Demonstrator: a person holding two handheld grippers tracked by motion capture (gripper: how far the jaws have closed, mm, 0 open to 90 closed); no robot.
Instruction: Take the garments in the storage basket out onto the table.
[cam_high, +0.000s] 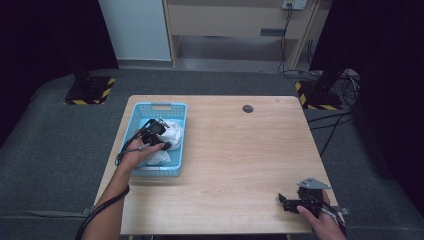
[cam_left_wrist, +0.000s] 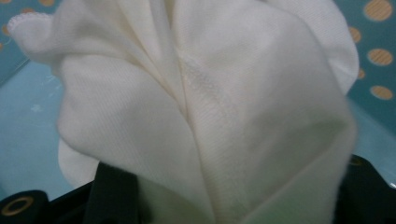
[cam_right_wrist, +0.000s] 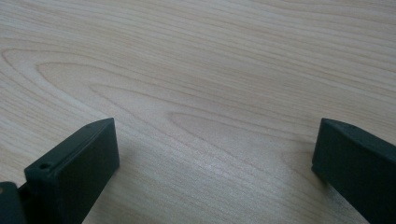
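The left hand-held gripper (cam_high: 161, 134) reaches down into the light blue perforated plastic basket (cam_high: 131, 129) at the left side of the pale wooden bench (cam_high: 240, 150), its black jaws pinching a bunched fold of the crumpled white knitted cloth (cam_left_wrist: 205, 107) that lies inside the basket. The right hand-held gripper (cam_high: 285, 201) rests on the bench near its front right corner, well apart from the basket, with its jaws spread wide over bare wood.
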